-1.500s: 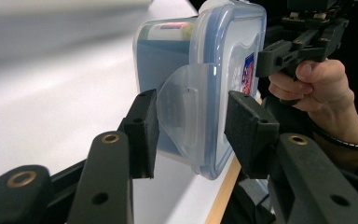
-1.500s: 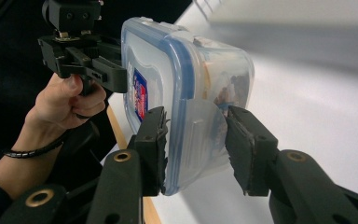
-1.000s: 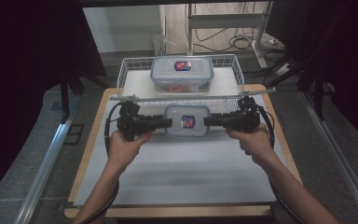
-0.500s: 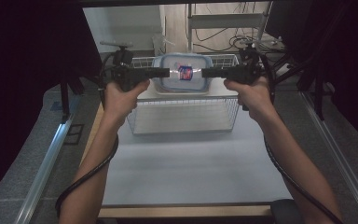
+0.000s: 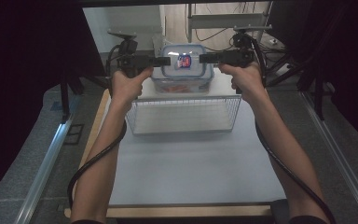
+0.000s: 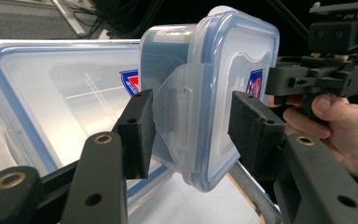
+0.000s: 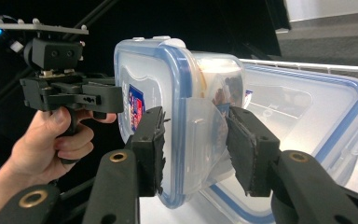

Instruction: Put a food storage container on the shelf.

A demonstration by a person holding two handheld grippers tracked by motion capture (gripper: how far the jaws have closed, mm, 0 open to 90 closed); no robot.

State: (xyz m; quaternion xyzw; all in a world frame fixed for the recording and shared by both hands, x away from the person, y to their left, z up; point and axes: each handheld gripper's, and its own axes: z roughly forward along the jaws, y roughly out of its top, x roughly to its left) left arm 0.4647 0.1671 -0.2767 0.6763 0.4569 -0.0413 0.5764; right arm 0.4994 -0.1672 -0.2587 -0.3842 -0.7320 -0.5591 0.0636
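The small box (image 5: pixel 182 63) has gone up off the surface. Now it hangs at 12 o'clock, over the big box (image 5: pixel 182 85) in the wire basket (image 5: pixel 184 100). The left gripper (image 5: pixel 167 60) and right gripper (image 5: pixel 203 58) have their jaws clamped on its end flaps. I think stacking comes next.

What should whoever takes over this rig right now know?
Left gripper: jaws shut on the small box at its left clip.
Right gripper: jaws shut on the same box at its right clip.
The small box hangs level in the air between them, over the big box, which sits at the back of the basket.
Done: the small box is off the table and held over the basket.
Left: probably lower it onto the big box or into the basket, then open both jaws and pull back.
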